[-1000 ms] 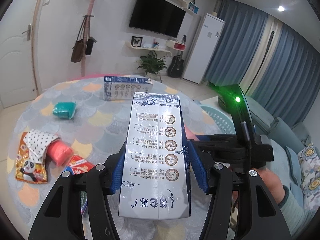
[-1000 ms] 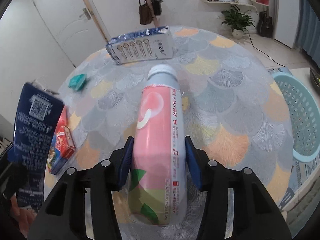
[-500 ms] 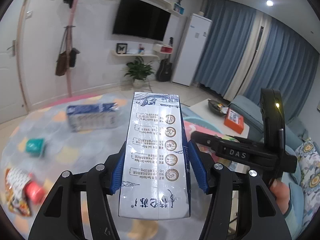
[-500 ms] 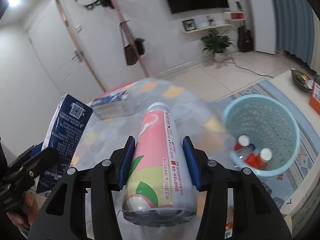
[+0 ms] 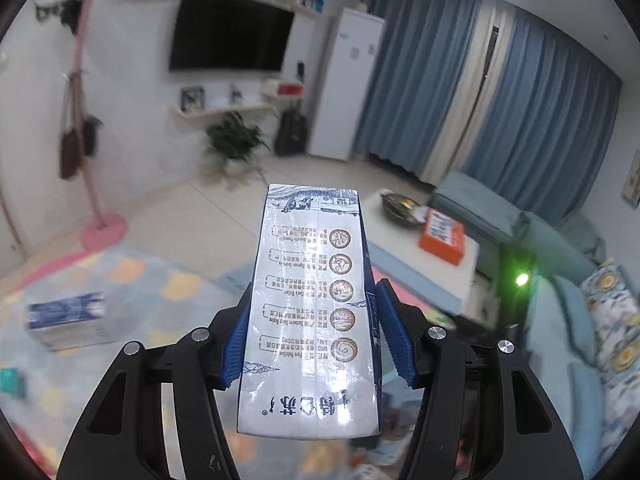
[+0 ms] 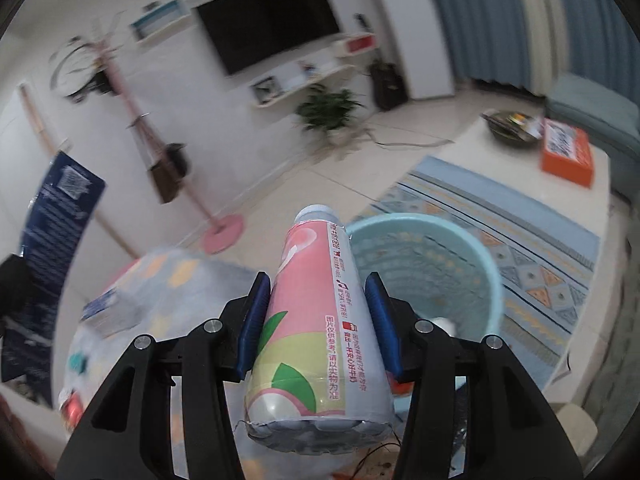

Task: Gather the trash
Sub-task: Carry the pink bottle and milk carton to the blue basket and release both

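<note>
My left gripper (image 5: 311,336) is shut on a blue-and-white milk carton (image 5: 310,312) and holds it up in the air past the table's edge. The same carton shows at the left of the right wrist view (image 6: 52,240). My right gripper (image 6: 318,312) is shut on a pink drink bottle (image 6: 316,316) with a white cap, held above the near rim of a light blue trash basket (image 6: 460,264) on the floor. A second milk carton (image 5: 68,320) lies on the table (image 5: 160,292).
A teal packet (image 5: 10,378) and a red wrapper (image 6: 70,404) lie on the scale-patterned tablecloth. A low white coffee table (image 6: 520,168) holds an orange box (image 6: 566,152) and a bowl. A pink coat stand (image 6: 224,232), a plant, a sofa and blue curtains stand beyond.
Both grippers have swung right, away from the table, with their loads. The basket has come in under the bottle. The table and the trash on it have slid to the left.
</note>
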